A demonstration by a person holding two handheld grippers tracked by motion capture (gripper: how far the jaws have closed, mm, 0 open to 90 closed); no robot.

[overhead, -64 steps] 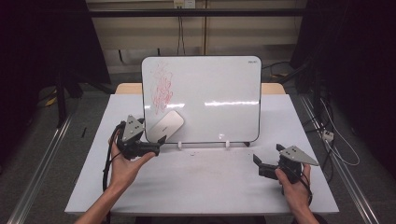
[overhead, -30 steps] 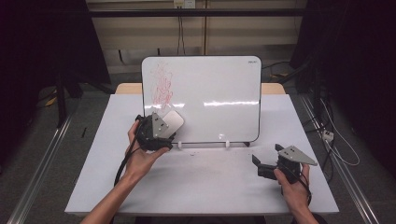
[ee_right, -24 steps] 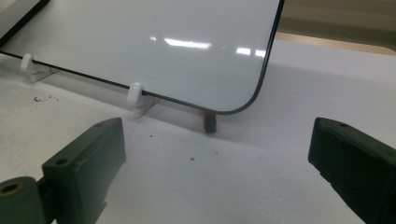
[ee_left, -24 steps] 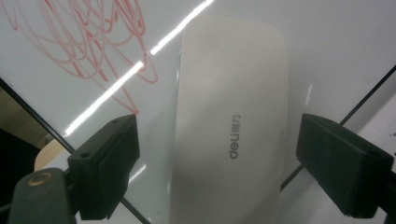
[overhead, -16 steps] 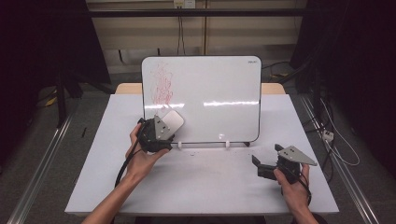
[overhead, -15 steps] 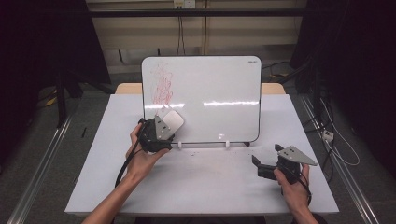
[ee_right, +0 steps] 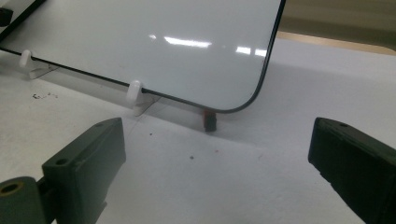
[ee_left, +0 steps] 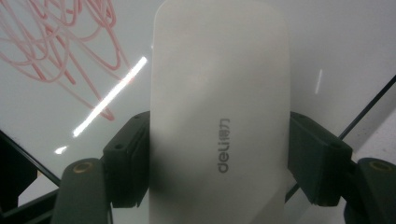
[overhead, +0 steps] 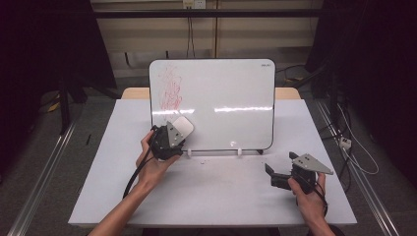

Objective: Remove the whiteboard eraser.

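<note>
White plastic, smooth and rounded, sits between the two black jaws of the left hand-held gripper (ee_left: 219, 154): it is a whiteboard eraser (ee_left: 219, 93) with a grey "deli" mark printed on its back. The jaws have just been closing, and in the left gripper view their pads press against both long sides of the eraser, so it is held. The eraser lies flat against the whiteboard (overhead: 221, 93), near the board's lower left part, just below and to the right of a tangle of red scribbles (overhead: 169, 88). In the high view the eraser (overhead: 181, 127) shows as a pale rounded shape above the left hand-held gripper (overhead: 169, 140), whose cable trails down beside the person's left forearm.

The whiteboard stands tilted back on the white desk (overhead: 211, 191), propped by small white clips (ee_right: 134, 93) along its bottom edge. Its surface reflects streaks of ceiling light. A small dark reddish stub (ee_right: 210, 119) stands on the desk beneath the board's lower right corner, seen in the right gripper view; what it is cannot be told.

The right hand-held gripper (overhead: 275, 174) rests low over the desk near its right front part, well apart from the board and the eraser. Its jaws stand wide apart with nothing between them, pointing toward the board's lower right corner. A few tiny dark specks lie scattered on the desk in front of the board.
</note>
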